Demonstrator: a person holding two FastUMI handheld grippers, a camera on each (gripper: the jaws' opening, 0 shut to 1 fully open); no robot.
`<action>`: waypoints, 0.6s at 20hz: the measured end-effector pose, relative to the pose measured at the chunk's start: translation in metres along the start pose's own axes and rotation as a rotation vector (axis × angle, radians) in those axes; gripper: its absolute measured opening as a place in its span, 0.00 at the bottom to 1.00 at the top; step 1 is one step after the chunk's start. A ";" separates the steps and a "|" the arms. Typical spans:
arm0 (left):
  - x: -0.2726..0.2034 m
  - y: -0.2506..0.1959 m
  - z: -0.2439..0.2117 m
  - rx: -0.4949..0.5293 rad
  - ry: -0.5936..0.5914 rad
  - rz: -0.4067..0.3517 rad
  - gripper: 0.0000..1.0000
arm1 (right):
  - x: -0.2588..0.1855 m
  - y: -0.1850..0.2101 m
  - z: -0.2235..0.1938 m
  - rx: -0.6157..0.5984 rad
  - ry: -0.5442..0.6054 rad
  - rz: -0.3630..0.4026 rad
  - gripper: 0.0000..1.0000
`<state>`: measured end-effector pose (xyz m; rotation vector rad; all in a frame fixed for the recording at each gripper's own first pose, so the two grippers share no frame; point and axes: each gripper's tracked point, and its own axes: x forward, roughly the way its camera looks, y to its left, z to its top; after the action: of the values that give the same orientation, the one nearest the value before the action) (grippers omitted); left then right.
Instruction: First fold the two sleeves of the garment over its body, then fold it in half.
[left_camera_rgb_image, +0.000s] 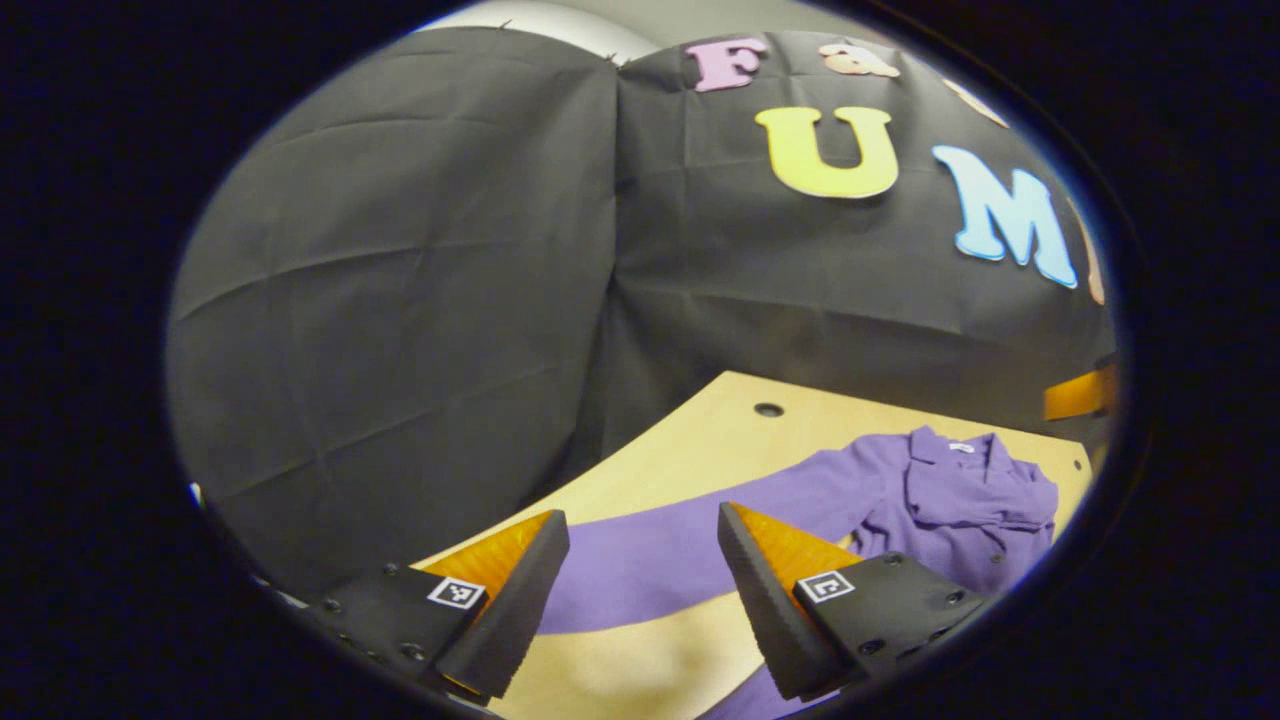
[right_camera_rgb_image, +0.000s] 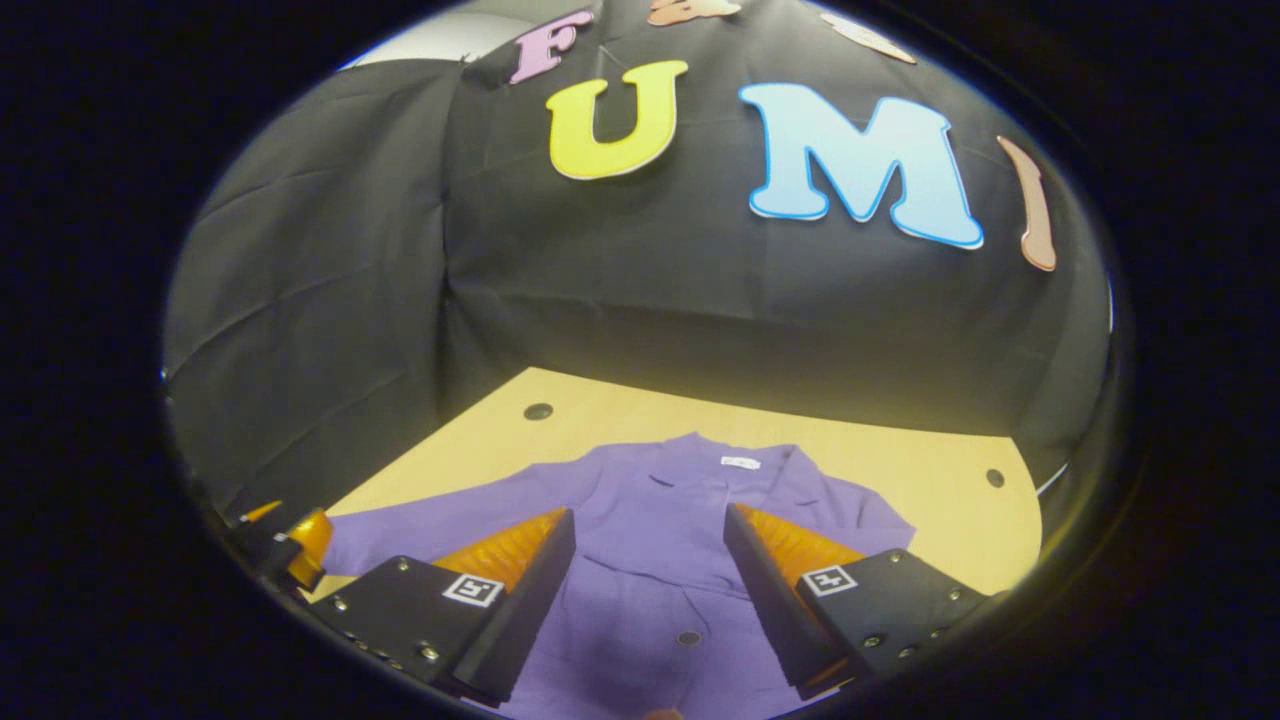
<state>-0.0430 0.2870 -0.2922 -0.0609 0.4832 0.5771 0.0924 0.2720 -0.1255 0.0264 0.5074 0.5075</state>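
The purple garment (right_camera_rgb_image: 650, 560) runs off the right gripper view at six o'clock, its hem unseen. The white collar label (right_camera_rgb_image: 740, 462) is too small to read.

The left gripper view looks from above the table's (left_camera_rgb_image: 700, 440) near left corner, facing forward and rightward along its own spread fingers toward the black cloth wall (left_camera_rgb_image: 400, 300), with the purple garment (left_camera_rgb_image: 950, 490) off to its right. The right gripper view hangs close over the garment (right_camera_rgb_image: 650, 560) (collar straight ahead), facing the same wall (right_camera_rgb_image: 700, 320). Both share the garment, the tabletop and the wall's corner fold.
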 end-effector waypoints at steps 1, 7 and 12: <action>0.006 0.010 -0.009 -0.015 0.025 0.024 0.97 | -0.009 -0.003 0.004 -0.003 -0.017 -0.008 0.84; 0.032 0.047 -0.046 -0.045 0.136 0.122 0.99 | -0.041 -0.014 -0.002 -0.043 -0.036 -0.075 0.96; 0.050 0.070 -0.074 -0.059 0.220 0.175 0.98 | -0.048 -0.008 -0.012 -0.016 -0.011 -0.082 0.93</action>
<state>-0.0749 0.3572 -0.3755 -0.1398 0.6897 0.7605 0.0542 0.2418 -0.1156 -0.0069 0.4918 0.4312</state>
